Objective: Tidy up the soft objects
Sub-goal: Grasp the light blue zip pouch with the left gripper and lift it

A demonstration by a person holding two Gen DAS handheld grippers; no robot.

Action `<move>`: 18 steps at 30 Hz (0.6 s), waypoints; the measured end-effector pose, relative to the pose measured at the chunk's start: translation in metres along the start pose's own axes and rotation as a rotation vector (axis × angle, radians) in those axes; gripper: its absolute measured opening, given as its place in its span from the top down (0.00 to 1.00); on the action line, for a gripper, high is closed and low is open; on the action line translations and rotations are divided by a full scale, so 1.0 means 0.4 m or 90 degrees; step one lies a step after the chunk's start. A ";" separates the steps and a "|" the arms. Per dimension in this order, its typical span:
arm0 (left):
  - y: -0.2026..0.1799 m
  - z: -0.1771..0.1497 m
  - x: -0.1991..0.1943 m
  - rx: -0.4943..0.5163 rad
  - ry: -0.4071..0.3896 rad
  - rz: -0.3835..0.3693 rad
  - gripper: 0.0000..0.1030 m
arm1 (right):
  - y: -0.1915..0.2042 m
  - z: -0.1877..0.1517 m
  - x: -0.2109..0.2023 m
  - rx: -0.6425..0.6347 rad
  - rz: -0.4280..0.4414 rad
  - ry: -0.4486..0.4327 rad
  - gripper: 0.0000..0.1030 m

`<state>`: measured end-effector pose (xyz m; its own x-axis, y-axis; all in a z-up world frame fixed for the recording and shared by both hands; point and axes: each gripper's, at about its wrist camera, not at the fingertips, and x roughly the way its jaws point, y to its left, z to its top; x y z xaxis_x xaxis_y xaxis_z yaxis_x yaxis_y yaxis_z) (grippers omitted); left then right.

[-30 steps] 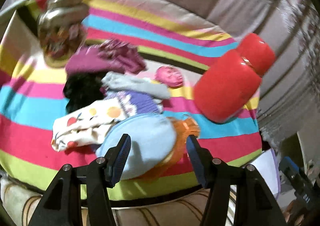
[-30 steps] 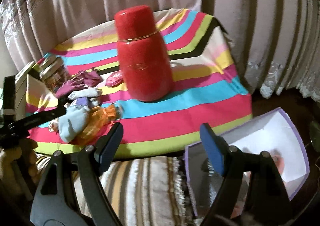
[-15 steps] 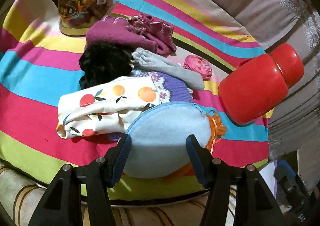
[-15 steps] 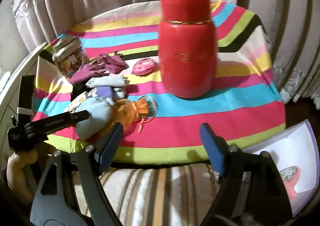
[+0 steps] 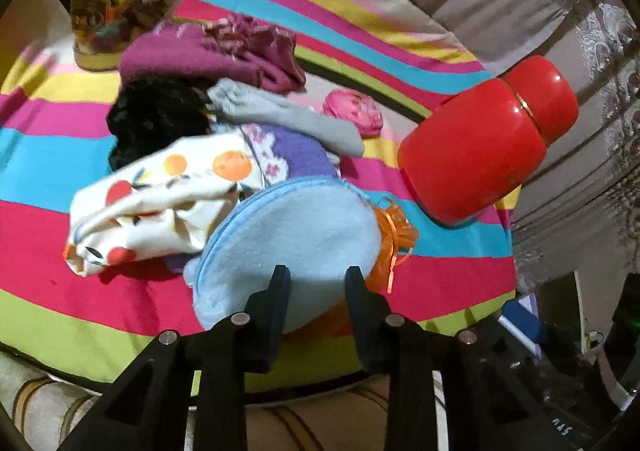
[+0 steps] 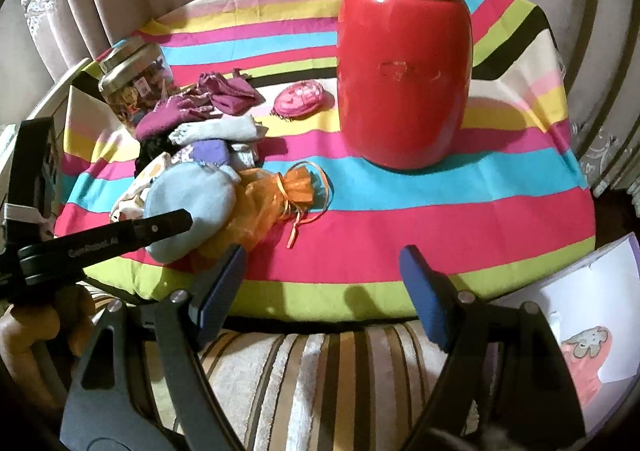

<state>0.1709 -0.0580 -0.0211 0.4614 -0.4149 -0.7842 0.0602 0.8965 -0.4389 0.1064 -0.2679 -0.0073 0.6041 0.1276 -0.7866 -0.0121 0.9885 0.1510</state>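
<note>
**Left wrist view: soft-goods pile, blue pouch at the fingers**

Left wrist view. Item: light blue fleece pouch [image 5: 296, 247], round, zip along its upper edge, lying at the near end of a heap on the striped cloth [image 5: 80, 283]. Left gripper [image 5: 314, 279]: jaws closing, the pouch's near rim between them; whether the pads press yet cannot be told. Handling, judged: light, limp, compressible; it should fold rather than slip, and the rim or zip seam offers the firmest purchase. Under and beside it: orange organza bag [image 5: 394, 229], which may drag along by its ribbon; fruit-print cloth [image 5: 160, 203]; purple knit [image 5: 300, 155]; grey sock [image 5: 288, 115]; black fuzzy piece [image 5: 156, 119]; maroon garment [image 5: 208, 51]. Hard goods near: red canister [image 5: 484, 147], sweet jar [image 5: 116, 7].

Right wrist view. Right gripper [image 6: 320, 287]: jaws wide, nothing between them, hovering at the cloth's near edge, well apart from the heap. Left gripper's arm reaches onto the pouch [image 6: 188, 199]. Paper bag [image 6: 592, 311] at lower right, likely the receptacle.
</note>
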 end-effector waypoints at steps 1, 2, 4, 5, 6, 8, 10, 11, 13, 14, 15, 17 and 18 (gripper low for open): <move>0.000 0.003 -0.008 -0.002 -0.012 0.005 0.68 | 0.001 -0.004 0.005 -0.002 0.000 0.004 0.21; 0.001 0.004 -0.011 -0.004 -0.017 0.015 0.61 | 0.002 -0.006 0.007 -0.003 -0.001 0.005 0.21; 0.011 0.005 -0.012 -0.016 -0.023 0.030 0.50 | 0.000 -0.010 0.012 -0.002 -0.001 0.009 0.21; 0.016 0.005 -0.014 -0.025 -0.026 0.038 0.50 | -0.002 -0.012 0.015 0.001 -0.001 0.012 0.21; 0.024 0.005 -0.016 -0.036 -0.028 0.051 0.50 | -0.006 -0.014 0.018 0.005 0.001 0.014 0.21; 0.045 0.004 -0.020 -0.068 -0.031 0.059 0.50 | -0.013 -0.017 0.022 0.013 0.003 0.019 0.21; 0.075 0.004 -0.014 -0.104 -0.022 0.048 0.50 | -0.021 -0.020 0.026 0.023 0.005 0.023 0.21; 0.087 0.003 -0.012 -0.121 -0.019 0.044 0.50 | -0.024 -0.021 0.027 0.027 0.006 0.024 0.21; 0.103 0.000 -0.017 -0.141 -0.022 0.048 0.50 | -0.027 -0.021 0.029 0.033 0.007 0.026 0.21; 0.106 -0.001 -0.027 -0.146 -0.032 0.054 0.49 | -0.028 -0.020 0.029 0.034 0.008 0.027 0.21; 0.107 -0.002 -0.037 -0.148 -0.040 0.056 0.47 | -0.028 -0.022 0.029 0.035 0.009 0.027 0.21; 0.110 -0.003 -0.048 -0.155 -0.045 0.044 0.43 | -0.029 -0.023 0.029 0.037 0.011 0.028 0.21; 0.112 -0.003 -0.059 -0.160 -0.050 0.037 0.43 | -0.030 -0.025 0.028 0.038 0.012 0.028 0.21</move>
<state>0.1616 -0.0081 -0.0229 0.5251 -0.3416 -0.7794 -0.1858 0.8478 -0.4968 0.1056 -0.2775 -0.0240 0.5681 0.1507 -0.8091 0.0256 0.9794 0.2004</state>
